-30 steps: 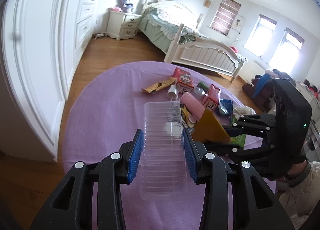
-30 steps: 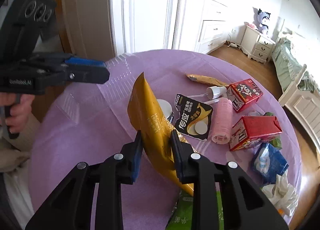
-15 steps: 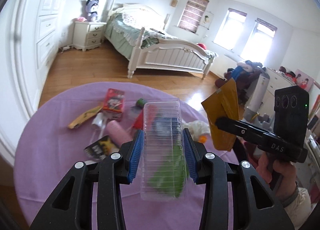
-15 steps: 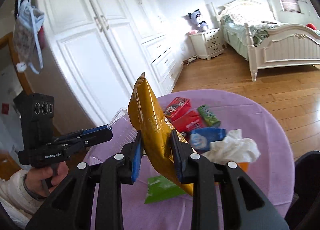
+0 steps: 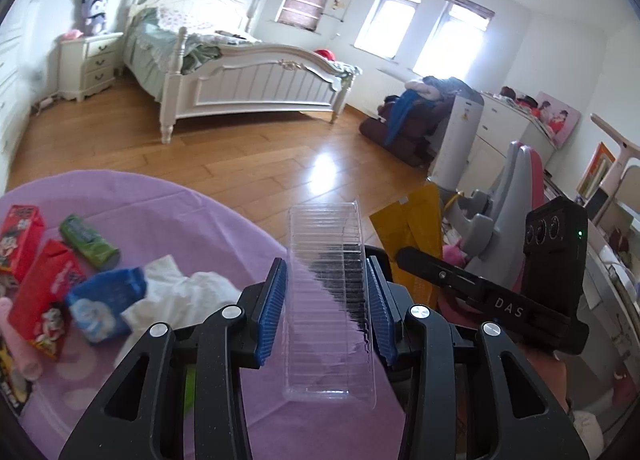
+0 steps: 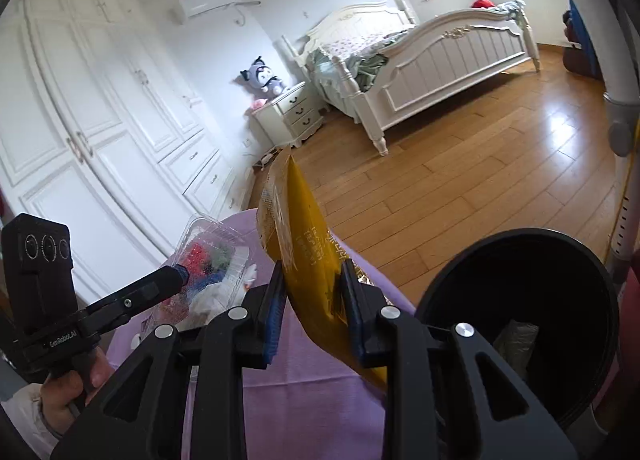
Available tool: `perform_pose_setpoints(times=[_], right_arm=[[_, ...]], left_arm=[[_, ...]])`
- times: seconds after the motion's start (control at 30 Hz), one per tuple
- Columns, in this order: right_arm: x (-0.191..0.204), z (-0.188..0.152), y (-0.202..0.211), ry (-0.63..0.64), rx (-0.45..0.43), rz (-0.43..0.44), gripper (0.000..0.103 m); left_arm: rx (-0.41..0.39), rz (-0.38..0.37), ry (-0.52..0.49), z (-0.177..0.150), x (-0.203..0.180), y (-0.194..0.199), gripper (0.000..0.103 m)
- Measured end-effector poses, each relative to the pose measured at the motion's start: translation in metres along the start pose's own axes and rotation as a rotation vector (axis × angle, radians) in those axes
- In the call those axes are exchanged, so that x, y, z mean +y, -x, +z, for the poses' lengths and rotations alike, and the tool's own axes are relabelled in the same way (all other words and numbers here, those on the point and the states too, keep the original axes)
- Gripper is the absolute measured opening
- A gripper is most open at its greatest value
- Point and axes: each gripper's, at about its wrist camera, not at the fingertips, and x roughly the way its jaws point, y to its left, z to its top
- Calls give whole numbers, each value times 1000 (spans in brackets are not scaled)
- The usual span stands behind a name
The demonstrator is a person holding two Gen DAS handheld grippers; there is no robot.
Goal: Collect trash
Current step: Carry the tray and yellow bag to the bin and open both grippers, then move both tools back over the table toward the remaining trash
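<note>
My left gripper (image 5: 326,300) is shut on a clear ribbed plastic tray (image 5: 328,300) and holds it above the right edge of the purple table (image 5: 160,220). My right gripper (image 6: 314,312) is shut on a yellow snack wrapper (image 6: 298,236), held upright over the table edge. The wrapper also shows in the left wrist view (image 5: 412,228), and the tray in the right wrist view (image 6: 212,256). A black trash bin (image 6: 520,300) stands open just right of the right gripper, beside the table.
On the table lie red cartons (image 5: 44,292), a green packet (image 5: 88,240), a blue packet (image 5: 106,304) and crumpled white tissue (image 5: 180,292). A bed (image 5: 248,72), nightstand (image 5: 90,60), wardrobe (image 6: 80,140) and wood floor lie beyond. A chair (image 5: 516,196) stands at right.
Both grippers have swung right, away from the table's middle toward its right edge, each still holding its item. The black bin has come into the right wrist view.
</note>
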Motion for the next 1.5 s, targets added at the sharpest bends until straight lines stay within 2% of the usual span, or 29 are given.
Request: perform_pose_setpoints(times=[0.27, 0.43, 0.8, 0.93, 0.97, 1.0, 1.03, 1.07, 1.1, 1.17, 1.27, 1.37, 1.5], right_arm=[[-65, -8, 5, -136, -22, -77, 27], [-95, -22, 4, -190, -12, -114, 27], [-136, -41, 9, -262, 3, -135, 28], [-142, -44, 9, -292, 21, -147, 35], [-143, -44, 10, -297, 18, -156, 42], [-143, -44, 12, -299, 13, -170, 48], [-143, -45, 15, -298, 4, -186, 61], [-142, -45, 18, -297, -7, -198, 73], [-140, -45, 21, -295, -18, -204, 76], [-136, -44, 25, -285, -26, -207, 81], [-127, -43, 27, -275, -18, -199, 83], [-114, -43, 25, -255, -10, -187, 84], [-88, -43, 16, -232, 13, -152, 84]], left_arm=[[88, -89, -51, 6, -53, -78, 40], [148, -103, -62, 4, -73, -121, 40], [215, -102, -74, -5, -85, -160, 40], [233, -95, -89, -3, -89, -167, 42], [232, -84, -98, -3, -91, -168, 46], [229, -68, -106, -2, -92, -167, 60], [217, -45, -113, -1, -93, -164, 68], [197, -18, -121, -1, -95, -160, 82], [175, 5, -131, 0, -96, -155, 89], [150, 37, -161, 1, -99, -147, 90], [130, 69, -186, 5, -99, -133, 91], [88, 106, -191, 8, -95, -112, 96], [49, 134, -195, 11, -84, -84, 96]])
